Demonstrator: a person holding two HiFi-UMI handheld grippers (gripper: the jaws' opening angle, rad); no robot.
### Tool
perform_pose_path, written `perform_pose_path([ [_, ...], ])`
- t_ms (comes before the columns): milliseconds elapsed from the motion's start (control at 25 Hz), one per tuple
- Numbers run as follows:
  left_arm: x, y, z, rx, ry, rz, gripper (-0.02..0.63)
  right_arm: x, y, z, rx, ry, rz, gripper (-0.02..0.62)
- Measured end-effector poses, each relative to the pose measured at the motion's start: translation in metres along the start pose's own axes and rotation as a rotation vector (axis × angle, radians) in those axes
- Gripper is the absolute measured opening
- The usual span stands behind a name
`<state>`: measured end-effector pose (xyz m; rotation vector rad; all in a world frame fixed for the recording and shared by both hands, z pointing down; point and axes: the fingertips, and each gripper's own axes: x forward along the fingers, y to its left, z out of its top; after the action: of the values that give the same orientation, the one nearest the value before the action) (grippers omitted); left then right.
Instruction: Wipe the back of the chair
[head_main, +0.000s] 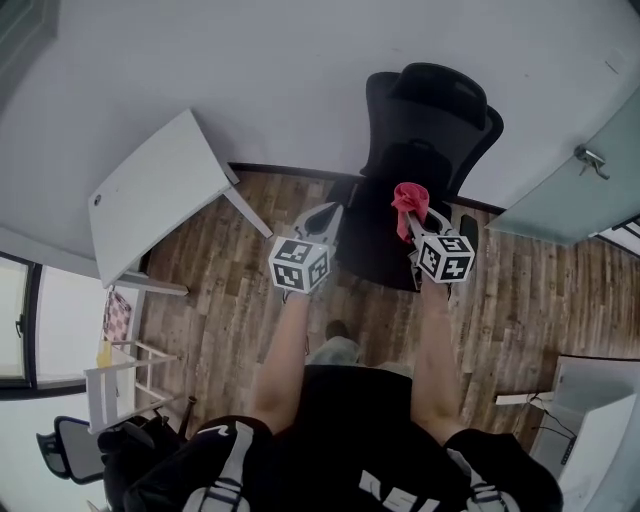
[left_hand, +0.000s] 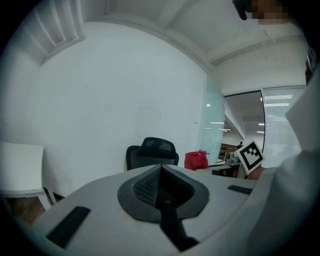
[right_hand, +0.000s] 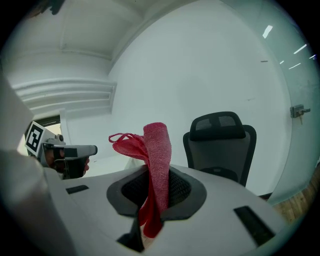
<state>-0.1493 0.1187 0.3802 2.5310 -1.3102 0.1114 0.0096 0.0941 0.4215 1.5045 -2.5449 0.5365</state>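
Observation:
A black office chair (head_main: 425, 160) with a headrest stands against the white wall, facing me; the chair (right_hand: 222, 145) fills the right of the right gripper view and the chair (left_hand: 150, 155) shows small in the left gripper view. My right gripper (head_main: 410, 222) is shut on a red cloth (head_main: 409, 200), held over the seat in front of the backrest. The red cloth (right_hand: 152, 165) sticks up from between the shut jaws. My left gripper (head_main: 322, 222) is shut with nothing in it, left of the seat. The red cloth (left_hand: 196, 160) also shows in the left gripper view.
A white table (head_main: 160, 195) stands at the left near the wall. A glass door with a handle (head_main: 592, 160) is at the right. Another dark chair (head_main: 75, 445) and a small rack (head_main: 125, 375) sit at the lower left. Wood floor (head_main: 230, 300) lies below.

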Motion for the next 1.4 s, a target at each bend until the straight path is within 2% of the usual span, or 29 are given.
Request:
perform_pose_path([
  [120,0.004,0.024,0.002,-0.021,0.000,0.021,0.023,0.018,0.005,0.001,-0.003,0.012,0.004,0.071],
  [320,0.017,0.037,0.002,-0.036,0.017,0.025,0.023,0.029,-0.008,-0.001,0.018,0.041,-0.029,0.071],
  [640,0.061,0.045,0.014,-0.039,0.021,0.032,0.023,0.054,-0.057,0.024,0.071,0.014,-0.080,0.071],
  [1160,0.195,0.059,0.064,-0.019,-0.008,0.074,0.023,0.141,-0.154,0.097,0.024,-0.009,0.005,0.071],
  [1400,0.243,0.054,0.073,0.003,0.009,0.100,0.023,0.160,-0.198,0.111,0.032,-0.011,0.036,0.071],
])
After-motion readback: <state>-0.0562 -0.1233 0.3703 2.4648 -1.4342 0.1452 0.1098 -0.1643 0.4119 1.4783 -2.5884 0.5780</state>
